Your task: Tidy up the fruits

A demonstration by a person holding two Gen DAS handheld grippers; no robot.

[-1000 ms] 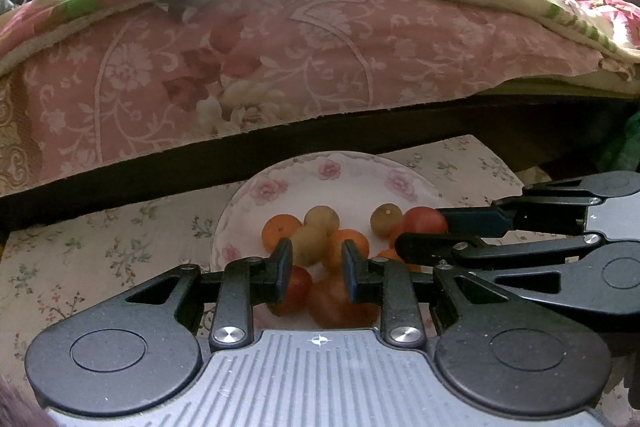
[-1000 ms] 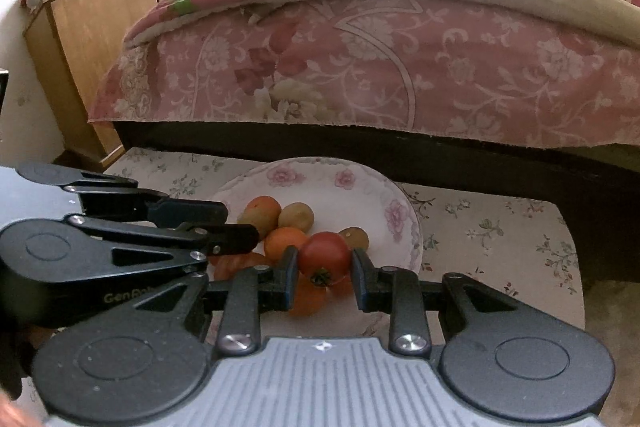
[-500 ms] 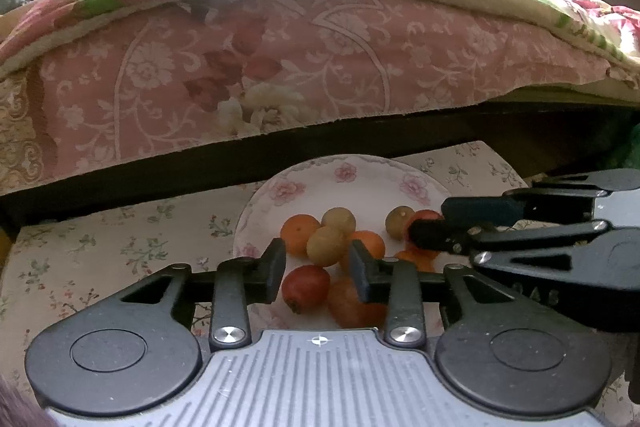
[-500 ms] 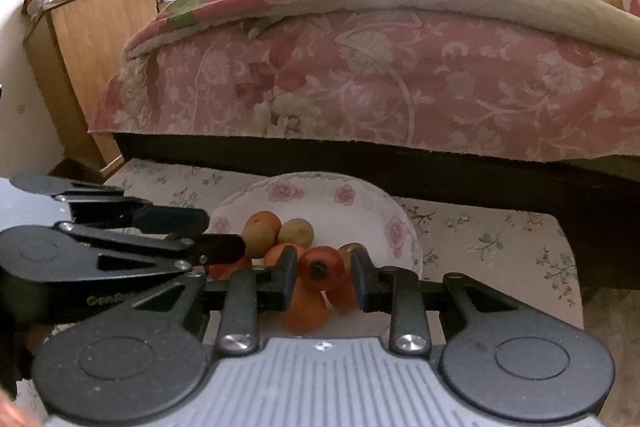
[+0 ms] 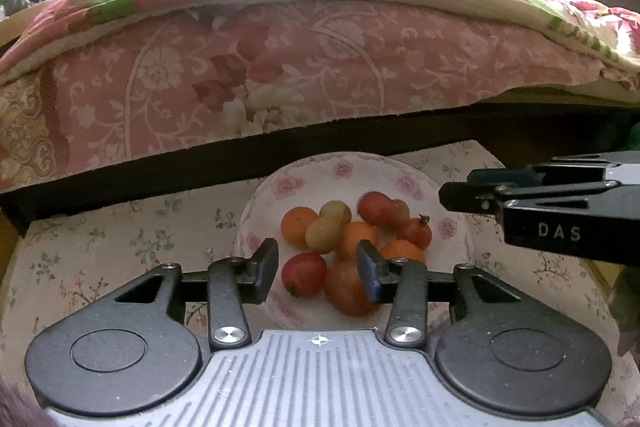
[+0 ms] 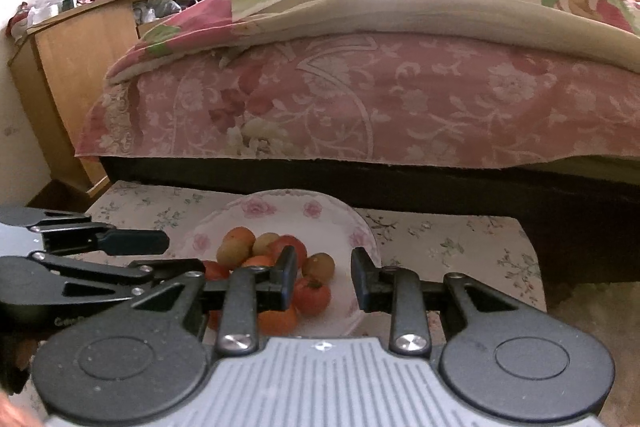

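The left claw point(image 5: 317, 269) is held low and level over the near edge of a floral plate point(image 5: 404, 183), its jaws spread wide and holding nothing. Between and just ahead of its fingers lie a red fruit point(image 5: 304, 274) and a larger orange-red fruit point(image 5: 347, 287); farther ahead sits the rest of the pile of fruits point(image 5: 352, 227), orange, yellow-green and red, all on the plate. The plate rests on a desk point(image 5: 100, 239) covered in a flowered cloth, with a bed point(image 5: 280, 75) under a pink floral spread beyond.

To the right, the right claw point(image 6: 324, 279) is also level, jaws wide apart and empty, a red tomato point(image 6: 312, 295) lying on the plate just ahead between its fingers. In the left view it reaches in from the right, its tips beside the plate's right rim.

Half a second ago the right claw gripped that tomato; it has now let go and the tomato rests in the pile. The left claw has opened wider and pulled back slightly.
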